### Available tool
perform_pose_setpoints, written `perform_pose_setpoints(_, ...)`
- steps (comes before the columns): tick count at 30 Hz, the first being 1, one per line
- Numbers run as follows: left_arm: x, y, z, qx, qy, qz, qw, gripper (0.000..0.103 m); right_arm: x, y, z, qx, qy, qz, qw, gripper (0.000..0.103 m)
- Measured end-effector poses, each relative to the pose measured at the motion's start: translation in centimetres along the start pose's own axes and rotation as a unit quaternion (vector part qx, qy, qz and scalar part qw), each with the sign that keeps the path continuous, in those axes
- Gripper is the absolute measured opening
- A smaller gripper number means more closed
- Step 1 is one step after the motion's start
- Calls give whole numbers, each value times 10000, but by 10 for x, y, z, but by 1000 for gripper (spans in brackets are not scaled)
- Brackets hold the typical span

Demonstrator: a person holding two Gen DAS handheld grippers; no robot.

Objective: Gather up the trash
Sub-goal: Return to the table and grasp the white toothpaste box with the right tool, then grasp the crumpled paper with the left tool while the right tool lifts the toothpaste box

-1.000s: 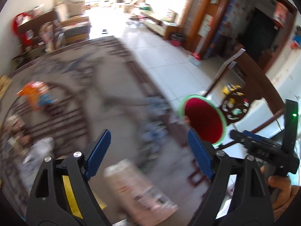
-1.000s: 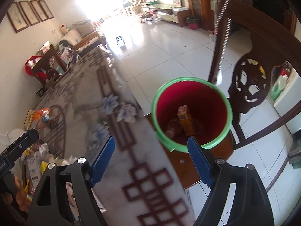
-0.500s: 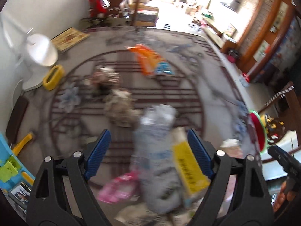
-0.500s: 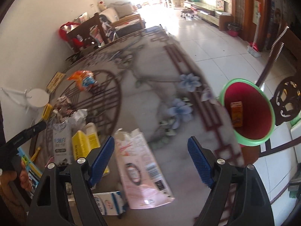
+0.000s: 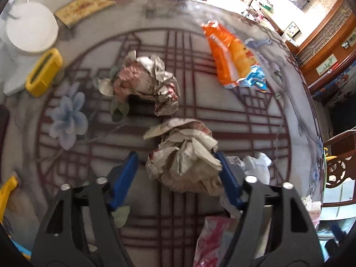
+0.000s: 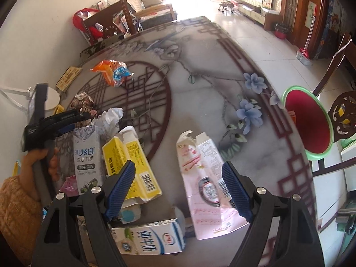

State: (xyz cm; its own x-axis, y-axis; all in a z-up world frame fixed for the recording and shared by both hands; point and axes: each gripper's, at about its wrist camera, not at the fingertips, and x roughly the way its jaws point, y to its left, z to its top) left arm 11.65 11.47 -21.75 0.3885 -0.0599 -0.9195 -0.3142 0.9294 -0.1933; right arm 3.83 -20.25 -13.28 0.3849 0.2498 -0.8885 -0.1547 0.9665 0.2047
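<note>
My left gripper (image 5: pixel 178 178) is open, its blue fingers on either side of a crumpled beige paper wad (image 5: pixel 187 160) on the patterned table; it also shows from outside in the right wrist view (image 6: pixel 64 120). A second crumpled wrapper (image 5: pixel 149 84) and an orange snack bag (image 5: pixel 231 55) lie farther off. My right gripper (image 6: pixel 178 189) is open and empty above a flattened pink carton (image 6: pixel 204 184). A yellow carton (image 6: pixel 131 162), a grey toothpaste box (image 6: pixel 87 158) and a milk carton (image 6: pixel 146 242) lie near it. The red bin with a green rim (image 6: pixel 309 122) stands off the table's right edge.
A white round lamp base (image 5: pixel 31 31), a yellow holder (image 5: pixel 44 71) and a tan booklet (image 5: pixel 84 9) lie at the table's far left. A white plastic scrap (image 5: pixel 258 166) and pink wrapper (image 5: pixel 213 240) sit by my left gripper. Wooden chairs (image 6: pixel 342 111) stand beside the bin.
Both grippers swung away from the bin back over the table. My left gripper moved forward and down, now straddling the beige paper wad. My right gripper came over the pink carton.
</note>
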Motion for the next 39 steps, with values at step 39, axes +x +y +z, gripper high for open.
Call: perform_pose_setpoints(39, -119, -51, -37, 901, -1141, -688, 9870, 41, 11, 50, 12, -17, 196, 1351, 9906, 46)
